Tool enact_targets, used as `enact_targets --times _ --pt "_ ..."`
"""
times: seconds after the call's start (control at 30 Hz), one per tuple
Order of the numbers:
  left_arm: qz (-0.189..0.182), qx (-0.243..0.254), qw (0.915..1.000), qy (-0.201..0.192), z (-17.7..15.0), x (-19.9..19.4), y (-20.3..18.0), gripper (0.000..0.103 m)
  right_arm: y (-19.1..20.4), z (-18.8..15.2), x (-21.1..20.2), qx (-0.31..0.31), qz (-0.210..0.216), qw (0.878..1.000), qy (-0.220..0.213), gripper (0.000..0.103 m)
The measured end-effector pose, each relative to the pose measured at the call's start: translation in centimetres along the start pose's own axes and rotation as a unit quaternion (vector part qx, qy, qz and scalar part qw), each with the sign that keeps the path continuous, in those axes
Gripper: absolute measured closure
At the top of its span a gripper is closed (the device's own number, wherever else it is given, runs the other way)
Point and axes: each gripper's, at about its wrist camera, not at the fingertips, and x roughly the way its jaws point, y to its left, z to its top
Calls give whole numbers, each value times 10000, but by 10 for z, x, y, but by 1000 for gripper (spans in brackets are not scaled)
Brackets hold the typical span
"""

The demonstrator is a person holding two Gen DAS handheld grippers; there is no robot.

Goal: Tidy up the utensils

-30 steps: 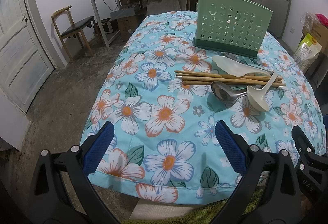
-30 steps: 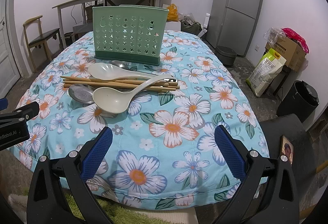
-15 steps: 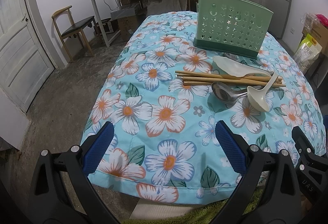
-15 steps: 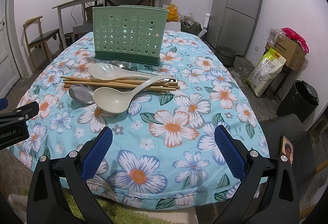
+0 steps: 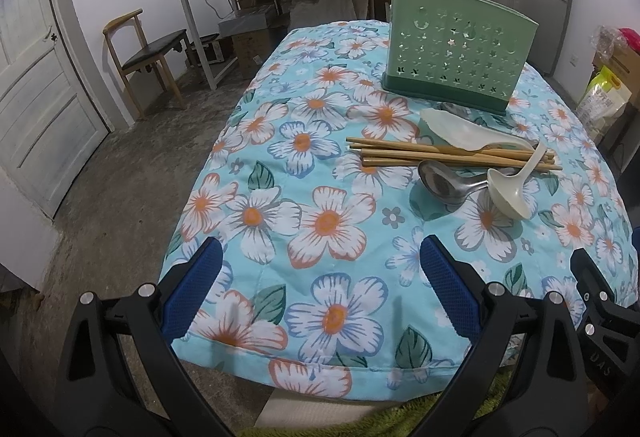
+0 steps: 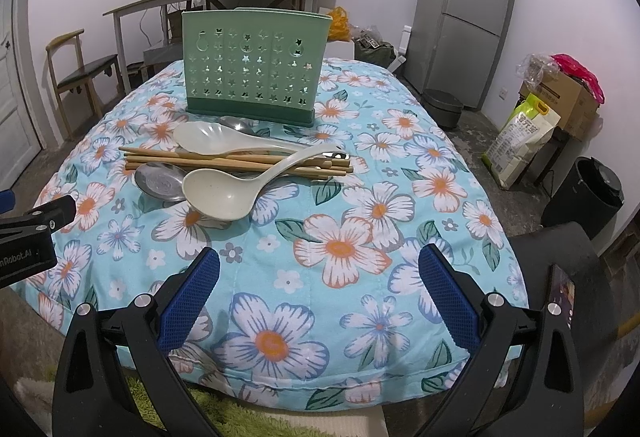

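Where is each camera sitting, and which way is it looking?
Left wrist: on the left hand-held gripper at the table's near edge, facing the green holder; its open blue fingers show.
Right wrist: on the right hand-held gripper, facing the holder squarely; its open fingers and the left gripper's edge show.
Both share the holder, chopsticks and cream ladle.

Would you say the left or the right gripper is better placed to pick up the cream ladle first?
Right, probably. The ladle lies nearly straight ahead of the open right gripper, bowl toward it. From the left gripper, also open, it sits off to the right.
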Motion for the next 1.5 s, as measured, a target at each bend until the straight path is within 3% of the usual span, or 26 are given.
enact_targets --times 1.5 --pt "584 94 9982 24 36 18 -26 7 4 17 35 -289 641 9975 102 6"
